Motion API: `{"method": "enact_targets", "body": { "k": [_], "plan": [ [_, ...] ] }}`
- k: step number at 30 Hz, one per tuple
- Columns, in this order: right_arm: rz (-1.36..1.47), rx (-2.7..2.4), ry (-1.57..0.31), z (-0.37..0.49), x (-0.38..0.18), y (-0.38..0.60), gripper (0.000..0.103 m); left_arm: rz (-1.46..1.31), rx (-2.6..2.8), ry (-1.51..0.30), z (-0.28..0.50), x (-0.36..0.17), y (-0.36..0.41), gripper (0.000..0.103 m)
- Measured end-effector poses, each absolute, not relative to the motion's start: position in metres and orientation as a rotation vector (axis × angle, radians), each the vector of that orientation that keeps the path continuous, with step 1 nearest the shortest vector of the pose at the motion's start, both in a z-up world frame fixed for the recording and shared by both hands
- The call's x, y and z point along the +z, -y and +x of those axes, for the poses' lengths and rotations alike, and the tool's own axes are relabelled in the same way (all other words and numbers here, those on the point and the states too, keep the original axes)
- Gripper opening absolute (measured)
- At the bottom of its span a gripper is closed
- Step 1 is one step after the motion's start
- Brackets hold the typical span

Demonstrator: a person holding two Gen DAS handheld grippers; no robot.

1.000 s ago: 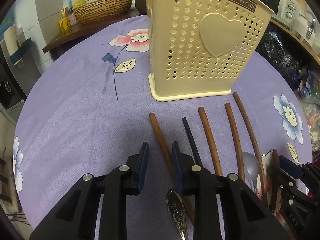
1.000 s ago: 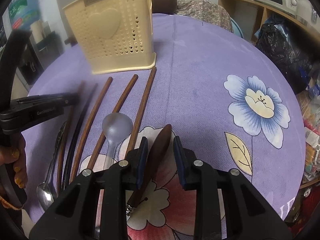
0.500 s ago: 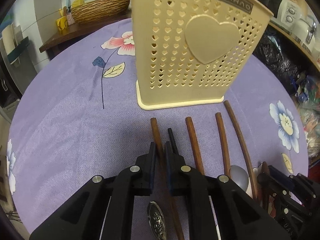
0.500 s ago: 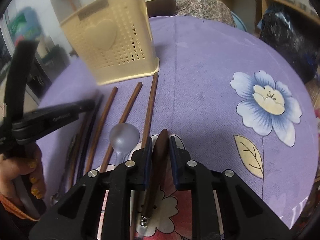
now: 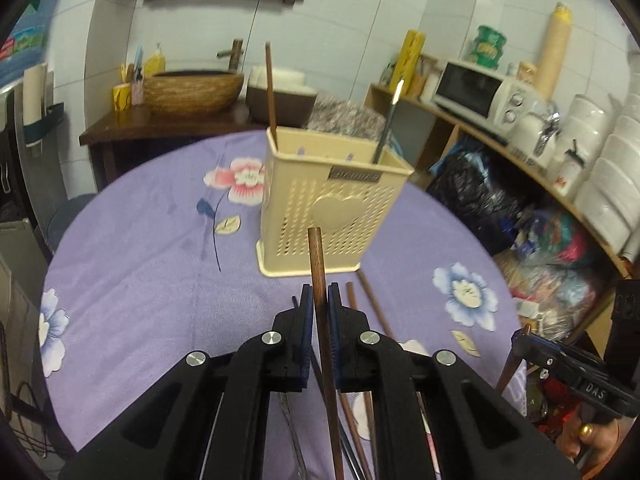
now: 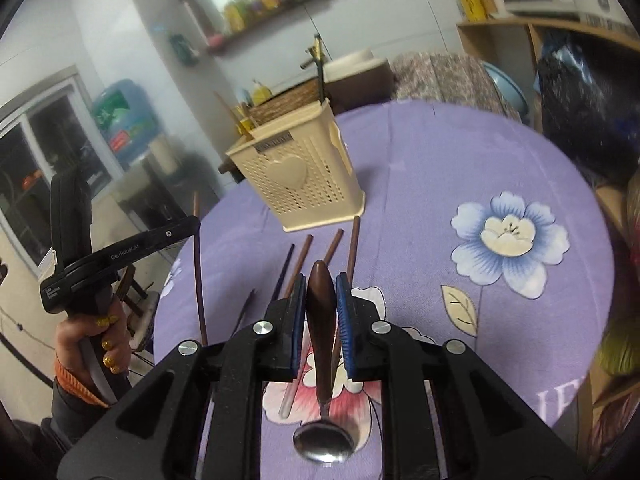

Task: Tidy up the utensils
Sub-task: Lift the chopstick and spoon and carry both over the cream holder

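Utensil holder (image 5: 332,216) has two sticks; left gripper (image 5: 319,300) clamps one chopstick (image 5: 318,264), right gripper (image 6: 320,294) clamps one spoon (image 6: 322,360), four chopsticks (image 6: 300,258) remain on table (image 6: 440,184)

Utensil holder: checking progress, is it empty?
No, a brown chopstick and a dark utensil already stand in the utensil holder.

Round table (image 5: 132,264) wears a purple floral cloth; a cream heart-holed holder (image 5: 328,216) stands mid-table (toward the far edge), brown chopsticks (image 6: 304,254) lying loose near the front edge.
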State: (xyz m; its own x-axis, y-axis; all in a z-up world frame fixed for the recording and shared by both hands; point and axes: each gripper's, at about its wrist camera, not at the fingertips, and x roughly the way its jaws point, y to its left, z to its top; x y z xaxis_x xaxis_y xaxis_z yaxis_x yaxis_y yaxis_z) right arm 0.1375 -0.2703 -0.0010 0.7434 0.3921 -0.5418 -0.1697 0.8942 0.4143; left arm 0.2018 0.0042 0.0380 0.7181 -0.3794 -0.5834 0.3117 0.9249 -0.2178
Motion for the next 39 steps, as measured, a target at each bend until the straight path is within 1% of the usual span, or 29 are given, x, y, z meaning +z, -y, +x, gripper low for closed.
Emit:
{"method": "enact_targets", "body": {
  "k": [7, 13, 23, 30, 34, 39],
  "plan": [
    [0.324, 0.323, -0.627, 0.112, 0.019, 0.276, 0.016, -0.088, -0.403, -0.595, 0.18, 0.05, -0.006, 0.008],
    [0.302, 0.33, -0.622, 0.105, 0.027, 0.273, 0.016, -0.122, -0.448, -0.593, 0.172, 0.058, -0.018, 0.008],
    [0.246, 0.352, -0.57, 0.12, 0.053, 0.26, 0.016, -0.138, -0.478, -0.546, 0.176, 0.084, -0.025, 0.008],
    [0.177, 0.372, -0.548, 0.161, 0.09, 0.243, 0.016, -0.109, -0.464, -0.475, 0.196, 0.126, -0.023, 0.008],
    [0.159, 0.382, -0.504, 0.195, 0.129, 0.235, 0.016, -0.124, -0.463, -0.455, 0.219, 0.163, -0.023, 0.008],
    [0.166, 0.347, -0.414, 0.241, 0.185, 0.227, 0.016, -0.1, -0.394, -0.374, 0.25, 0.218, -0.015, 0.008]
  ]
}}
